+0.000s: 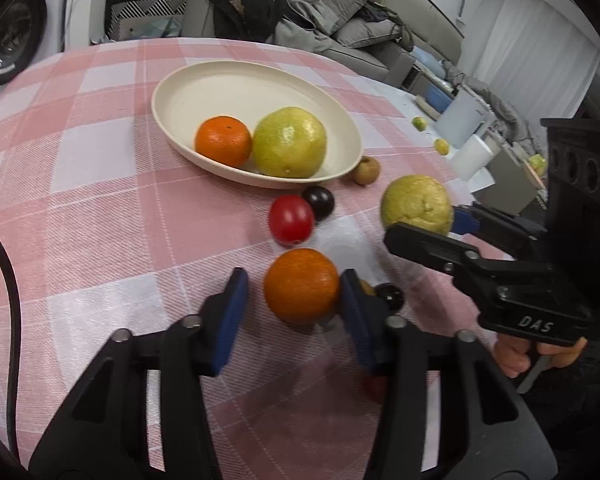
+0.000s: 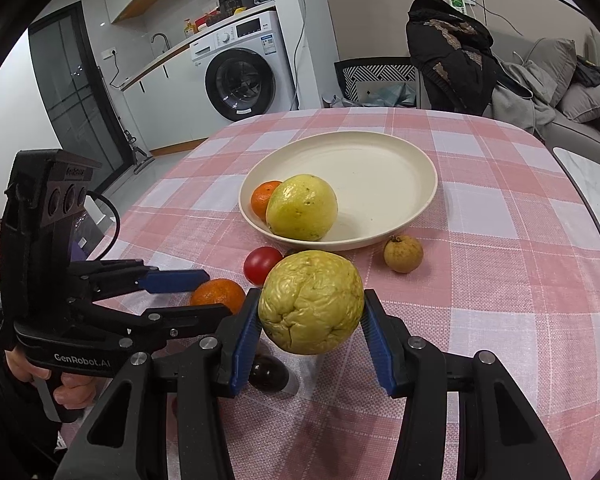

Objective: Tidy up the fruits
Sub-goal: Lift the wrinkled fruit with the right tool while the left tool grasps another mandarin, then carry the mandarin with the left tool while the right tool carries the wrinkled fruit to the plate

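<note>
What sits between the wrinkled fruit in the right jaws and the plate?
The wrinkled fruit is held above the cloth. On the way to the plate lie a tomato and a small brown fruit, both low; lifted over them, nothing visible blocks it.

Two close views, each looking forward and down along blue-padded fingers; both sharing the round cream plate [image 1: 342, 120] [image 2: 420, 160] on pink checked cloth [image 1: 80, 200] [image 2: 520, 280].

— Any room in the plate [image 2: 412, 208]?
— Its far right half is bare; an orange [image 2: 265, 199] and a yellow fruit [image 2: 302, 207] fill the near left.
— And the approach?
— A tomato [image 2: 261, 265] and a brown fruit [image 2: 403, 254] sit just before the near rim.
</note>
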Motion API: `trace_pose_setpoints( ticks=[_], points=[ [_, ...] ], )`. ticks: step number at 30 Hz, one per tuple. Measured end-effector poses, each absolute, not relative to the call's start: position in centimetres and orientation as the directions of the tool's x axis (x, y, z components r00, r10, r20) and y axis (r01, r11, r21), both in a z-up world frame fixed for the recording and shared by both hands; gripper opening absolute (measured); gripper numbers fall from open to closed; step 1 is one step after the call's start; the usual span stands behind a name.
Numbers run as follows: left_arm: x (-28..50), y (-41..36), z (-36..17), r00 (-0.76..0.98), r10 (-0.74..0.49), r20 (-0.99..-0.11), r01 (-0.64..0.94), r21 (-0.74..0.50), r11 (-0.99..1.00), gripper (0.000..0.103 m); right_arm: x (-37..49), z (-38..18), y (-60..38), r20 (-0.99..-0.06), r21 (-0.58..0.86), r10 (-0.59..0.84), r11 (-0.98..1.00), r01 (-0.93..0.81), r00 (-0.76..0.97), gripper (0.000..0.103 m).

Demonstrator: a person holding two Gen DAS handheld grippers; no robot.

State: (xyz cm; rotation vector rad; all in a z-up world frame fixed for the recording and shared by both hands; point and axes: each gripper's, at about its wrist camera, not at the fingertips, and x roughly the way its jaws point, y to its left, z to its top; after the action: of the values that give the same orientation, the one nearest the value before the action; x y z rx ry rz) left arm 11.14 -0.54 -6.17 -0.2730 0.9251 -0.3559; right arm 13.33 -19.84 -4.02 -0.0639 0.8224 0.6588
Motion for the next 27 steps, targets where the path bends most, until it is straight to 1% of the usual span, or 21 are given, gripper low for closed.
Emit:
trace_pose_setpoints(
  ticks=[12,27],
  points=[
    [10.3,-0.6,-5.4,0.585,-0.399,-0.706,0.188,-0.360,0.914,0.035,13.3,-4.2,-19.9,-0.695,0.194,0.518,0.803,-0.563,0.499,0.050],
    [10.4,0.8,-3.2,0.671,-0.322,-0.668,0.145,-0.307,0.941,0.035,13.6,-3.2,-20.0,-0.664,0.186,0.529,0.801,-0.568,0.528,0.050]
  ],
)
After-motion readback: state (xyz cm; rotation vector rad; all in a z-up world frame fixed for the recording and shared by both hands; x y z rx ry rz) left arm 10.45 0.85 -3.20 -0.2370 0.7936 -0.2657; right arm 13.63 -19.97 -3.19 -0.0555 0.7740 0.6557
